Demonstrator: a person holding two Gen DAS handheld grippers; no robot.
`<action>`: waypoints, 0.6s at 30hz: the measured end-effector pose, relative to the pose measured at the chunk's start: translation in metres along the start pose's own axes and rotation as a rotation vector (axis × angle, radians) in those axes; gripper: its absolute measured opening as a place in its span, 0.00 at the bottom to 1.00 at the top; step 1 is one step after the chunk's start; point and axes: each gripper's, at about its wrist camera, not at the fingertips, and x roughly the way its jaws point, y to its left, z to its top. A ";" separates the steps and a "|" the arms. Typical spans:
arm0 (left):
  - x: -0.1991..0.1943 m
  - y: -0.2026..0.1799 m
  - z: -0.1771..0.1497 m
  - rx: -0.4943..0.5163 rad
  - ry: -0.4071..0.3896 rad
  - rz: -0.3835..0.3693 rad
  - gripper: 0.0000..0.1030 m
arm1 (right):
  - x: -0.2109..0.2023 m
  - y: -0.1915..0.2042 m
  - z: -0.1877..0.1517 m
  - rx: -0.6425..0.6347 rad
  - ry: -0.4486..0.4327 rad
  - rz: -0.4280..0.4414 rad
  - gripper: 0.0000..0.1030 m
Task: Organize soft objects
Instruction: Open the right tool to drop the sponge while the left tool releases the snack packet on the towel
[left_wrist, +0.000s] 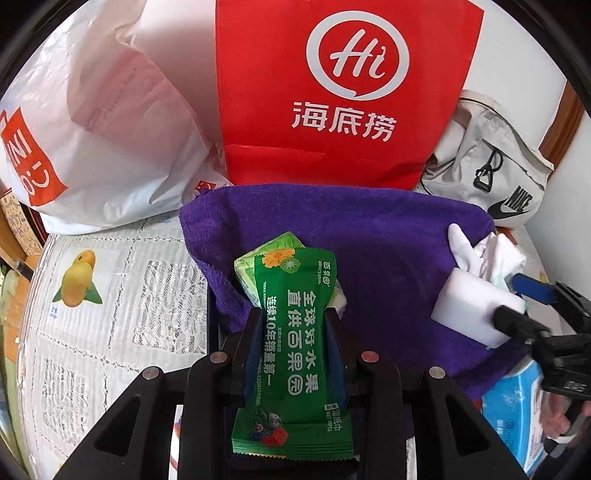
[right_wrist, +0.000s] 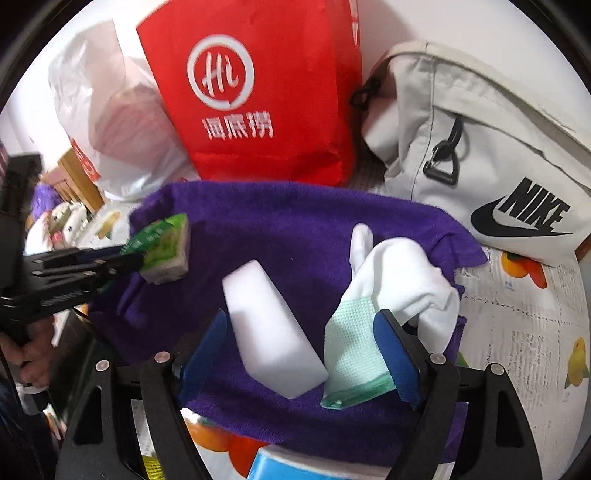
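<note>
A purple towel lies spread on the table, also in the right wrist view. My left gripper is shut on a green wet-wipes packet, held over the towel's left part beside a green tissue pack; both show in the right wrist view. My right gripper is open over the towel, its fingers on either side of a white sponge block and the mint cuff of a white sock. The sponge and sock also show in the left wrist view.
A red paper bag stands behind the towel, a white plastic bag to its left, a grey Nike bag to its right. A blue-white tissue pack lies at the towel's near edge. The tablecloth has fruit prints.
</note>
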 end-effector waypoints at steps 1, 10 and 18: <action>0.002 0.000 0.000 -0.005 0.004 -0.001 0.31 | -0.004 -0.001 0.000 0.007 -0.012 0.005 0.79; -0.003 -0.003 0.000 0.007 0.004 -0.012 0.52 | -0.031 0.005 -0.001 -0.005 -0.098 0.007 0.79; -0.041 0.003 -0.013 -0.017 -0.037 0.007 0.53 | -0.052 0.014 -0.016 0.019 -0.106 0.012 0.79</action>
